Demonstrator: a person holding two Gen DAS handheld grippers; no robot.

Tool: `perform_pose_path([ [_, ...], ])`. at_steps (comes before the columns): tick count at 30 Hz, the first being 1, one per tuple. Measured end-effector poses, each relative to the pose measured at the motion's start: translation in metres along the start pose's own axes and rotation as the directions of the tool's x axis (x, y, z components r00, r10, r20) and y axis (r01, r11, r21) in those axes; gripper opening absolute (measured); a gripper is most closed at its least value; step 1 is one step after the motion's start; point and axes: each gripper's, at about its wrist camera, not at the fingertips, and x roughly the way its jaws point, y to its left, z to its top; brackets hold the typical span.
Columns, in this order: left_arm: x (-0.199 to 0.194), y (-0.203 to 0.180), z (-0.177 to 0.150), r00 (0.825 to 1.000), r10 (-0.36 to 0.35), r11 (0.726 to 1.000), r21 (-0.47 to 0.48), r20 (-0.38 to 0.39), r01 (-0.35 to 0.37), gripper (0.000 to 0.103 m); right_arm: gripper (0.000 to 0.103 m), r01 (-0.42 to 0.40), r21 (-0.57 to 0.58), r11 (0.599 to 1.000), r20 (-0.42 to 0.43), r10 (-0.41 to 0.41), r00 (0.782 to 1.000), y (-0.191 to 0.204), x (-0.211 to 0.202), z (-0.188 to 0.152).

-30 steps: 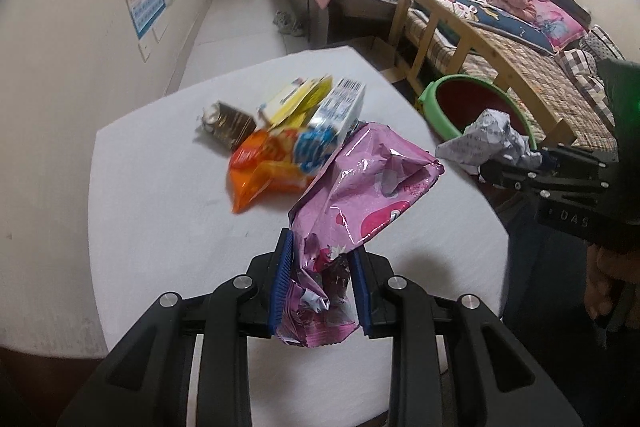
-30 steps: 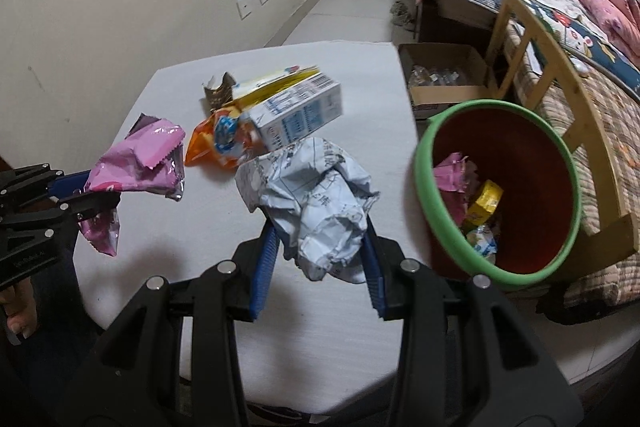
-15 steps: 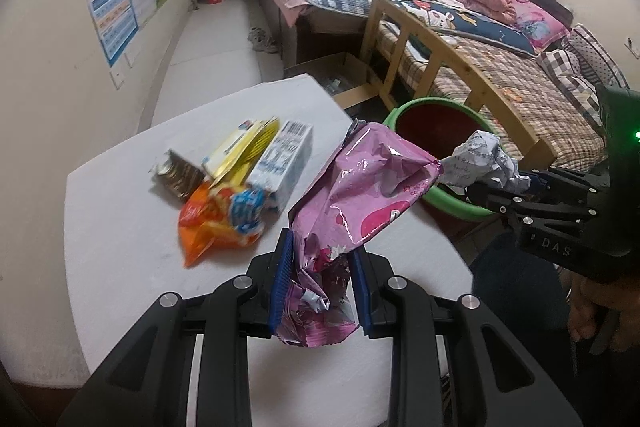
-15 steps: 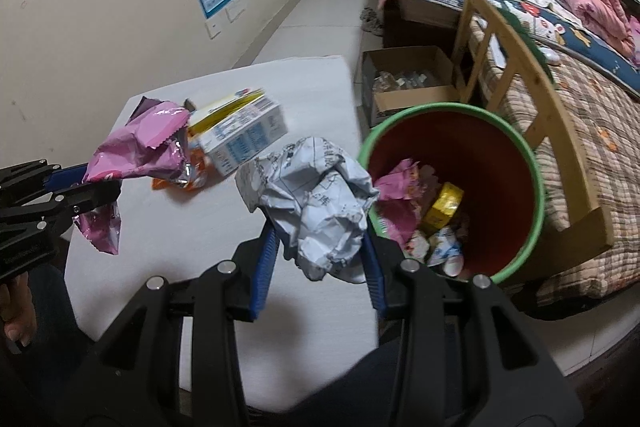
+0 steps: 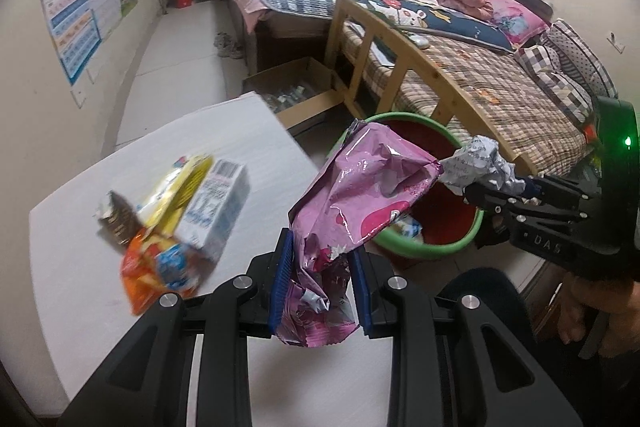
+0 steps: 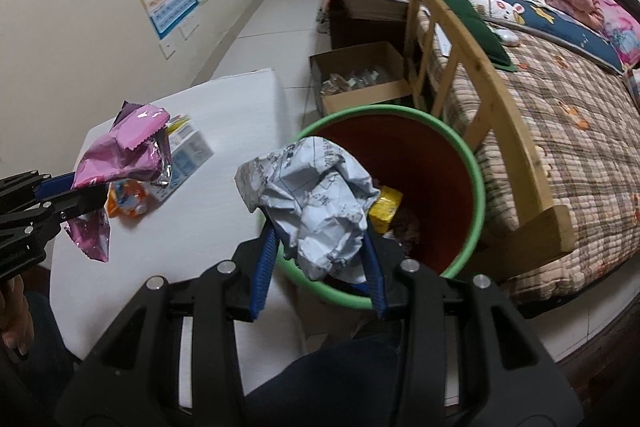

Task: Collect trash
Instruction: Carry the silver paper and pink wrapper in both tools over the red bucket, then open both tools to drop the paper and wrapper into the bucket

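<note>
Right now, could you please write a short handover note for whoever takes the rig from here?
Left gripper: shut on the pink wrapper, near the bin's edge.
Right gripper: shut on the crumpled paper, above the green-rimmed bin.
Done: some trash already lies in the bin.
Left: release both pieces, then collect the carton, orange packet, yellow packet and brown wrapper from the table.
</note>
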Motion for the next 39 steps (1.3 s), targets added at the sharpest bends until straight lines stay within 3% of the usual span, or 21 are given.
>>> perform_pose_path([
  [10, 0.053, -0.044, 0.033, 0.997, -0.068, 0.997, 0.037, -0.045, 0.070, 0.025, 0.039, 0.031, 0.076, 0.997, -0.035, -0.028, 0.999, -0.051, 0.022, 0.002],
  [28, 0.116, -0.081, 0.063, 0.992, -0.066, 0.996, 0.045, -0.110, 0.072, 0.028, 0.040, 0.022, 0.134, 0.991, -0.074, -0.012, 0.997, -0.088, 0.058, 0.006],
  [31, 0.118, -0.085, 0.066, 0.992, -0.067, 0.996, 0.049, -0.104, 0.072, 0.039, 0.044, 0.028, 0.129, 0.991, -0.083, -0.017, 0.996, -0.090, 0.062, 0.004],
  [34, 0.116, -0.089, 0.068, 0.993, -0.067, 0.996, 0.056, -0.095, 0.073, 0.048, 0.054, 0.036, 0.120, 0.992, -0.079, -0.026, 0.997, -0.088, 0.061, 0.003],
  [36, 0.113, -0.087, 0.069, 0.994, -0.063, 0.997, 0.050, -0.084, 0.067, 0.066, 0.073, 0.037, 0.118, 0.992, -0.071, -0.029, 0.997, -0.087, 0.059, 0.003],
  [39, 0.105, -0.081, 0.070, 0.997, -0.047, 0.999, 0.025, -0.057, 0.048, 0.083, 0.087, 0.049, 0.114, 0.992, -0.054, -0.043, 0.998, -0.086, 0.054, 0.003],
])
